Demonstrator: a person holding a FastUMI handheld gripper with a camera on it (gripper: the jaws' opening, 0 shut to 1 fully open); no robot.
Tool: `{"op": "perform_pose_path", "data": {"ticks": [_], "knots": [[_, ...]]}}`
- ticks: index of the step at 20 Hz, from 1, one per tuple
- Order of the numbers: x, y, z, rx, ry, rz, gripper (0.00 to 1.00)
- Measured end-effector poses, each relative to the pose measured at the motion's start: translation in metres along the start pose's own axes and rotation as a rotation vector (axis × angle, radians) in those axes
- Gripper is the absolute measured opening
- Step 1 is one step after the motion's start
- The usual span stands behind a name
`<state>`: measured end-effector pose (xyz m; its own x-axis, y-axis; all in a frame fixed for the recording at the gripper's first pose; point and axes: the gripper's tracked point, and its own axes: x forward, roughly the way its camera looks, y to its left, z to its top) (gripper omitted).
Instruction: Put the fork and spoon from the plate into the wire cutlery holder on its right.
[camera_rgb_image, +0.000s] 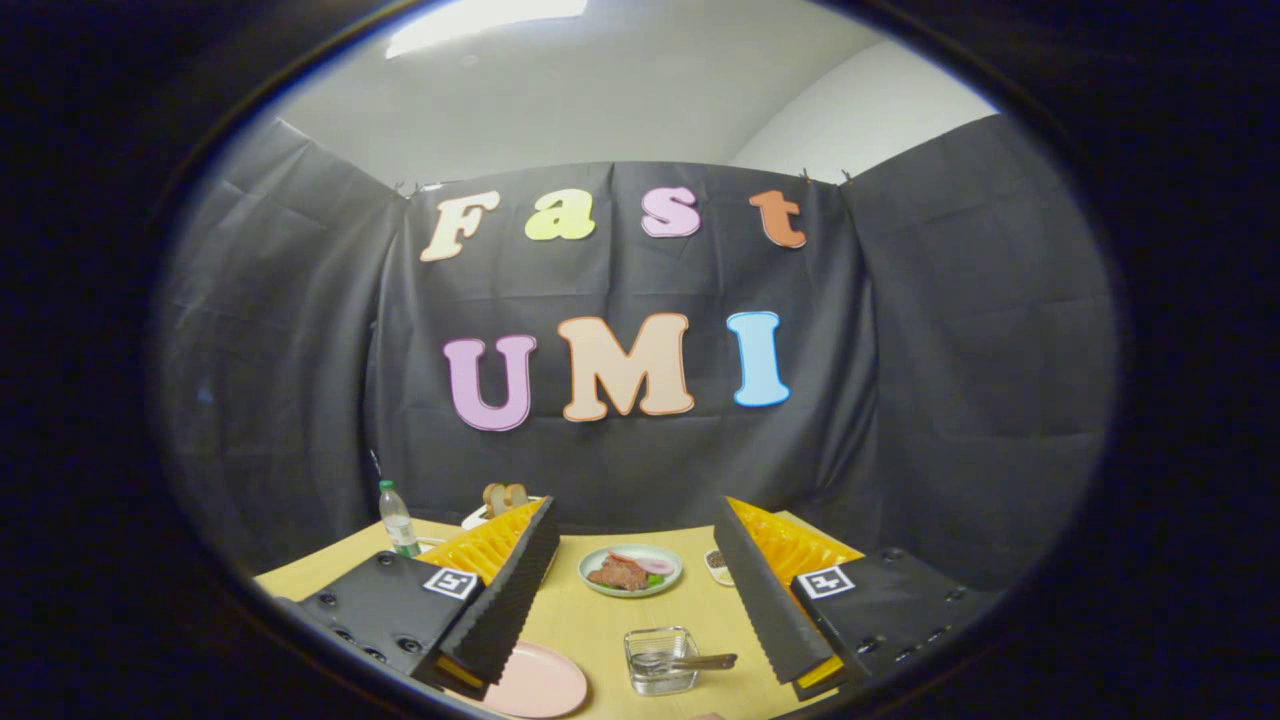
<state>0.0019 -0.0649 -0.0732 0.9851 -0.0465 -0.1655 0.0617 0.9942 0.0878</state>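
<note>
Hand-held gripper (635, 590) above worktop (600, 625), fingers spread wide, nothing between them. Wire cutlery holder (660, 660) just ahead between fingers, utensil handle (705, 661) poking out right. Pink plate (540, 682) just left of it. Food dish (630, 570) beyond.

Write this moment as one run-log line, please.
gripper: open, raised | cutlery holder: between fingers, utensil inside | pink plate: bare

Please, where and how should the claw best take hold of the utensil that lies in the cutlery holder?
Grip the handle end of the utensil, which sticks out past the right rim of the cutlery holder. Come from above, so that the open claw closes across the thin handle. The head lies low inside the holder, walled in.
</note>
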Motion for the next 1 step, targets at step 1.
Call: {"op": "perform_pose_path", "data": {"ticks": [1], "knots": [[0.0032,-0.0007,0.0,-0.003,-0.001,0.0,0.99]]}}
